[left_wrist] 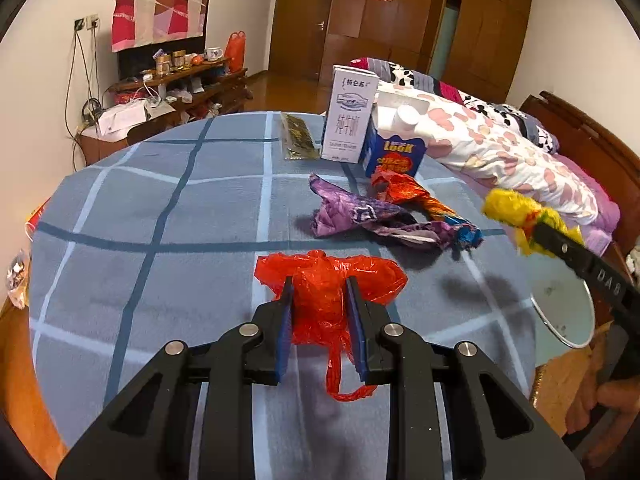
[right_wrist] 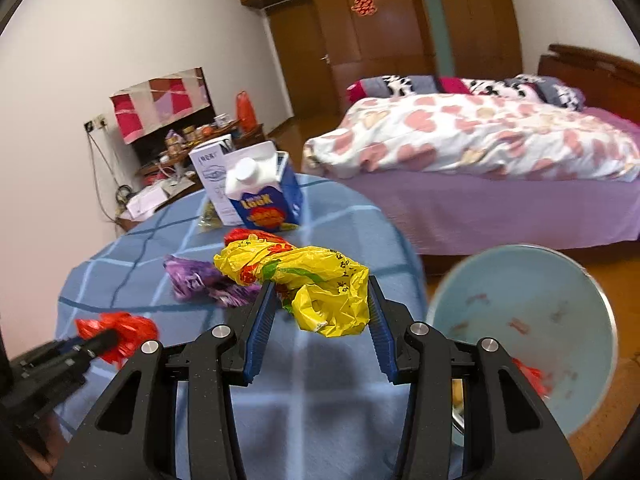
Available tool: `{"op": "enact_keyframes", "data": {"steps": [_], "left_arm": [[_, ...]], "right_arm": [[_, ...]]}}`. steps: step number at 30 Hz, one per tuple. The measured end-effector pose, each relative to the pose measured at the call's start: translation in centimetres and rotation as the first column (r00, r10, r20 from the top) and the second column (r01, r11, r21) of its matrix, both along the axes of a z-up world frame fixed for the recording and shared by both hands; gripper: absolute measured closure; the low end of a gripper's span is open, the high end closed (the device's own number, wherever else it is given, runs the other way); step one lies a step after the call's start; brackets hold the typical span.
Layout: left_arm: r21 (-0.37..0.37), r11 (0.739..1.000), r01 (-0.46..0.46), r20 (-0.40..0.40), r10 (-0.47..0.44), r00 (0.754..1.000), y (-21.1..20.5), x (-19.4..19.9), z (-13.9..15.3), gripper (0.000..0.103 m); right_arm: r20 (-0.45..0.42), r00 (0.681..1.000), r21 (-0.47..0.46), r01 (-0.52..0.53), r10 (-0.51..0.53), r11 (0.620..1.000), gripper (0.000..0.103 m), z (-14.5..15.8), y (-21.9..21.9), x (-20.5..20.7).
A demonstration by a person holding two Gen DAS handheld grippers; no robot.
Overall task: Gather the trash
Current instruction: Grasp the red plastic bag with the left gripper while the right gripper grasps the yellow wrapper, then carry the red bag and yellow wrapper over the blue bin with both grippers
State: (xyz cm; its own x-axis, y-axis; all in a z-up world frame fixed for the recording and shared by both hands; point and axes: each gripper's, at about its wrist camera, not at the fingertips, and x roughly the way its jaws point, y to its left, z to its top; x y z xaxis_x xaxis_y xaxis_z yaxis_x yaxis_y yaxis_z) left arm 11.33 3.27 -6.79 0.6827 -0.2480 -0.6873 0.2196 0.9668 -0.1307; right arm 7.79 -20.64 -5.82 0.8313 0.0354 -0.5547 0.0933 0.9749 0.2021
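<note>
My left gripper (left_wrist: 319, 286) is shut on a crumpled red plastic bag (left_wrist: 332, 280), lifted just above the blue checked tablecloth (left_wrist: 160, 208); one handle loop dangles below. My right gripper (right_wrist: 322, 286) is shut on a crumpled yellow plastic bag (right_wrist: 320, 280), held over the table's right side; in the left wrist view it shows as a yellow wad (left_wrist: 516, 210) at the right. A purple wrapper (left_wrist: 360, 216) and an orange-red wrapper (left_wrist: 408, 192) lie mid-table. The pale blue bin (right_wrist: 532, 320) stands on the floor to the right, with red scrap inside.
A white milk carton (left_wrist: 350, 116), a blue carton (left_wrist: 394, 148) with a white cap and a gold-green packet (left_wrist: 296, 136) stand at the table's far side. A bed with a heart-print quilt (right_wrist: 480, 140) lies to the right. A cluttered wooden shelf (left_wrist: 168, 88) lines the left wall.
</note>
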Motion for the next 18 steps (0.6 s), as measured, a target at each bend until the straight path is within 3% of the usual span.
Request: {"op": "enact_keyframes", "data": {"steps": [10, 18], "left_arm": [[0.016, 1.000, 0.019, 0.039, -0.020, 0.999, -1.3, -3.0, 1.7, 0.079], [0.073, 0.997, 0.028, 0.088, -0.035, 0.995, -2.9, -5.5, 3.1, 0.079]], "right_arm": [[0.007, 1.000, 0.010, 0.022, -0.022, 1.000, 0.058, 0.1, -0.4, -3.8], [0.024, 0.999, 0.011, 0.020, -0.021, 1.000, 0.058, 0.5, 0.1, -6.0]]}}
